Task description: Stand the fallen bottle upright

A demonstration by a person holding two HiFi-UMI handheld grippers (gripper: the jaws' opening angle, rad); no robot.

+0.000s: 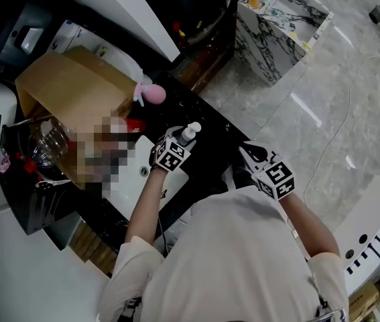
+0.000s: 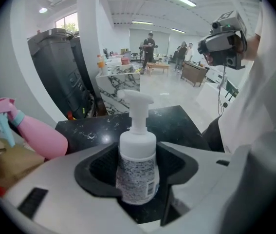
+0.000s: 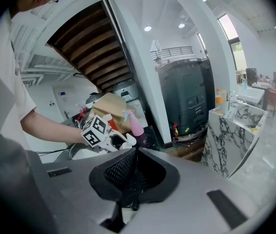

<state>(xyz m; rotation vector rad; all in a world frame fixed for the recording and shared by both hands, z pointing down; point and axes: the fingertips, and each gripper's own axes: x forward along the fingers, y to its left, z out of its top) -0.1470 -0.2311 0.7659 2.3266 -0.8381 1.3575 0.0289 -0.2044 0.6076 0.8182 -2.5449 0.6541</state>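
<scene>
Head view: holding the white pump bottle (image 1: 192,131) upright over the black counter (image 1: 206,116) in the left gripper (image 1: 187,143), right gripper (image 1: 246,154) well apart from it. Left gripper view: pads (image 2: 100,168) clamped on both sides of the bottle's body, pink spray bottle (image 2: 35,136) off to the left. Right gripper view: jaws closed together, nothing between.

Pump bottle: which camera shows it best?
The left gripper view: the pump bottle fills the centre, gripped by the left gripper, label and nozzle plain. The head view shows only its top past that gripper; the right gripper view, just a far white speck.
</scene>
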